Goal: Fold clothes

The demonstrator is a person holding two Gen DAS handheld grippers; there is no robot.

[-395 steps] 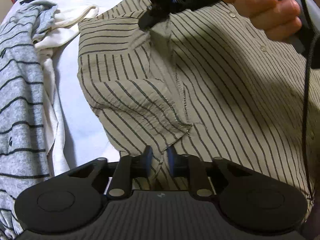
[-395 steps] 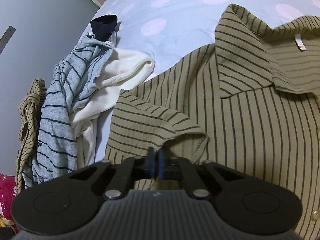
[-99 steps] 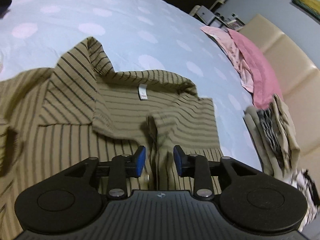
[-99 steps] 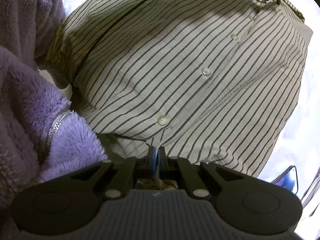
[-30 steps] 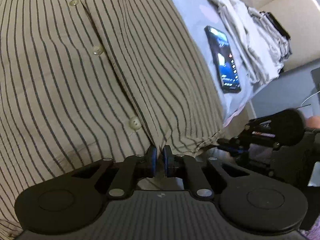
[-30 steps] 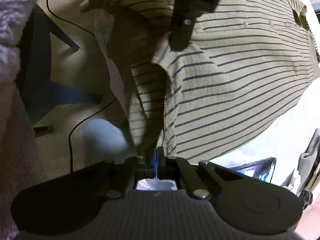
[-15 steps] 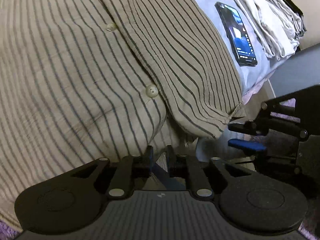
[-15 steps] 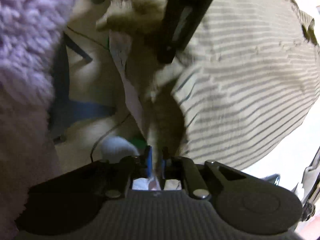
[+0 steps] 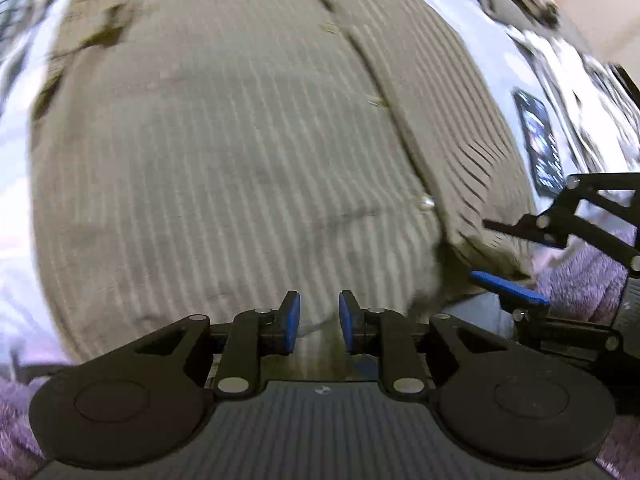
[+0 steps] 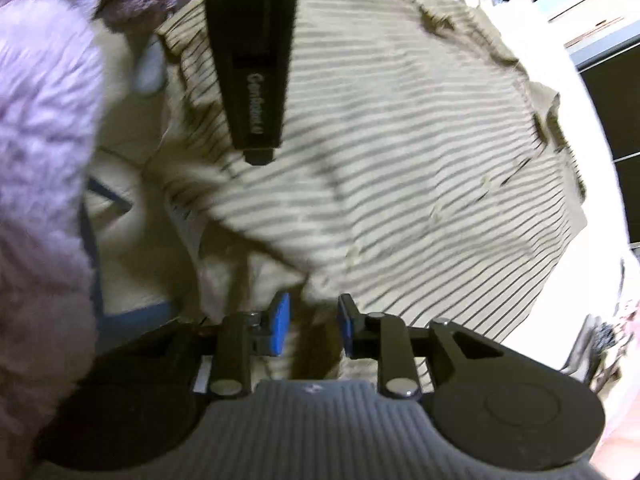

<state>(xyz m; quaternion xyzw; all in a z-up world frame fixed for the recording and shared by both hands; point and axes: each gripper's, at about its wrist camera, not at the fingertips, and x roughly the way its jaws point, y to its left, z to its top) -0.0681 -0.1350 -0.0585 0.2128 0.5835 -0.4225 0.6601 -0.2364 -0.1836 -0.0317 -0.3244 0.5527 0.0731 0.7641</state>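
Both claws have let go since half a second ago: then each was pinched shut on the hem of the striped shirt, and now their blue pads stand apart with nothing between them. Seen from its own camera, the left claw (image 9: 319, 322) is spread open just short of the striped shirt (image 9: 224, 152), whose near hem lies right ahead of the pads and a little below them. That shirt lies spread flat on the bed (image 9: 16, 128), stretching away ahead of the left claw, with its button placket running up and to the right. To the right of the left claw, the right claw (image 9: 516, 256) reaches in from the side, one black finger above and one blue pad below, near the shirt's lower corner; whether it touches the cloth is blurred. Beyond it a phone (image 9: 540, 148) lies on the bed beside the shirt's right edge.

From the right wrist, the right claw (image 10: 314, 330) is likewise parted, the shirt's (image 10: 400, 152) rumpled corner just ahead of its pads. Ahead and above hangs the left claw's black body, over the shirt. A fluffy lilac sleeve (image 10: 44, 160) fills the space to the left of the right claw.
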